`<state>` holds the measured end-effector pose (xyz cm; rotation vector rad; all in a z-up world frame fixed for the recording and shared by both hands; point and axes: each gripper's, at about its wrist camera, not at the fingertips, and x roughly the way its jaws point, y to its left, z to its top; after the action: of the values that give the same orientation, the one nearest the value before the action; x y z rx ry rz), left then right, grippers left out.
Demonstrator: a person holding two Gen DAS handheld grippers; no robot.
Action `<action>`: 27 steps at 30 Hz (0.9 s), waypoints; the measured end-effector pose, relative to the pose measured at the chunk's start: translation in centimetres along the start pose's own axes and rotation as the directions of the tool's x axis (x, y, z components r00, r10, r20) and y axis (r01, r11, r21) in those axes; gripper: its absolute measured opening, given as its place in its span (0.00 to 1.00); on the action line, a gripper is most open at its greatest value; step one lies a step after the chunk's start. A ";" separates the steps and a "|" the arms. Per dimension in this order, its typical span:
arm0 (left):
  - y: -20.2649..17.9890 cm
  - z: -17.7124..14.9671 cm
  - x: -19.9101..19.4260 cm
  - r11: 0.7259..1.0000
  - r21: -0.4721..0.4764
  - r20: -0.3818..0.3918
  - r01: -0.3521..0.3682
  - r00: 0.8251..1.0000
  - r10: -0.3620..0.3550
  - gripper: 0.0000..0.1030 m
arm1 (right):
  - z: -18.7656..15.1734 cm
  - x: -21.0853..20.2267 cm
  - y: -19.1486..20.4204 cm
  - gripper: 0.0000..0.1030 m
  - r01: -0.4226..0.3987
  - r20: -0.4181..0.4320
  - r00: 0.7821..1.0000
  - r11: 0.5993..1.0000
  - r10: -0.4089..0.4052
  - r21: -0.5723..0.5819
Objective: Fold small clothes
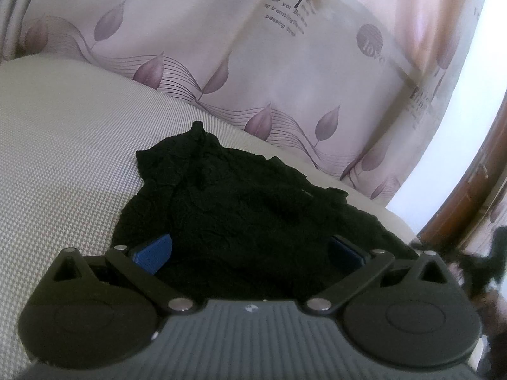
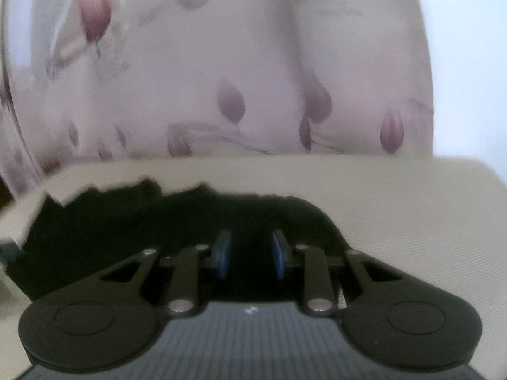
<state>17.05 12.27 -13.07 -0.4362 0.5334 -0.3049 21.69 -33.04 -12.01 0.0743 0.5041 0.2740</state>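
Black crumpled garment (image 1: 240,209) lies on woven beige cushion (image 1: 63,164), L wrist view. My left tongs (image 1: 250,253) sit low over its near edge, blue pads (image 1: 152,253) spread wide, cloth between them, nothing pinched. Curtain (image 1: 221,47) behind w/ purple leaves; print partly legible: "R", "trembling", "passing".

R wrist view, blurred: my right tongs (image 2: 252,253) over same garment (image 2: 126,221), pads narrowly apart; whether they grip cloth, can't tell.

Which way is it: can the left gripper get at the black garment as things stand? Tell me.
Probably yes. The left gripper is open, its blue pads spread wide right over the black garment on the grey cushion, and nothing lies between them.
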 end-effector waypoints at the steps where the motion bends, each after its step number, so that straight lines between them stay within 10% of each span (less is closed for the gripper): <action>1: 0.0 0.0 0.0 1.000 0.001 -0.001 0.000 1.000 0.000 1.00 | -0.4 1.0 0.0 0.27 0.030 -0.048 0.998 0.999 -0.031 -0.016; 2: 0.0 0.0 0.0 1.000 0.002 -0.001 0.000 1.000 0.000 1.00 | -1.0 3.0 -0.4 0.26 0.056 -0.145 0.988 0.998 -0.057 -0.011; 8: 0.0 0.0 -0.1 1.000 0.008 0.000 -0.005 1.000 0.005 1.00 | -0.8 0.7 0.6 0.27 0.030 0.016 0.999 0.997 -0.031 0.068; 14: -0.3 0.3 -1.0 0.999 0.013 0.019 -0.052 0.998 0.052 1.00 | -2.0 2.5 2.5 0.29 0.092 -0.060 0.994 0.996 -0.091 0.013; 22: -2.8 5.0 1.5 0.988 0.127 -0.071 0.083 0.995 -0.075 1.00 | -4.8 -0.8 5.8 0.32 0.064 0.070 0.996 0.998 -0.063 0.001; 27: 1.8 7.2 6.2 0.999 -0.005 -0.115 -0.052 0.992 0.051 0.97 | -4.5 -0.5 6.9 0.50 0.104 0.068 0.993 0.993 -0.100 -0.056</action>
<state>26.40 13.68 -10.92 -0.4137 0.6572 -0.2795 17.37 -26.53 -14.78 -0.0003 0.4327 0.1859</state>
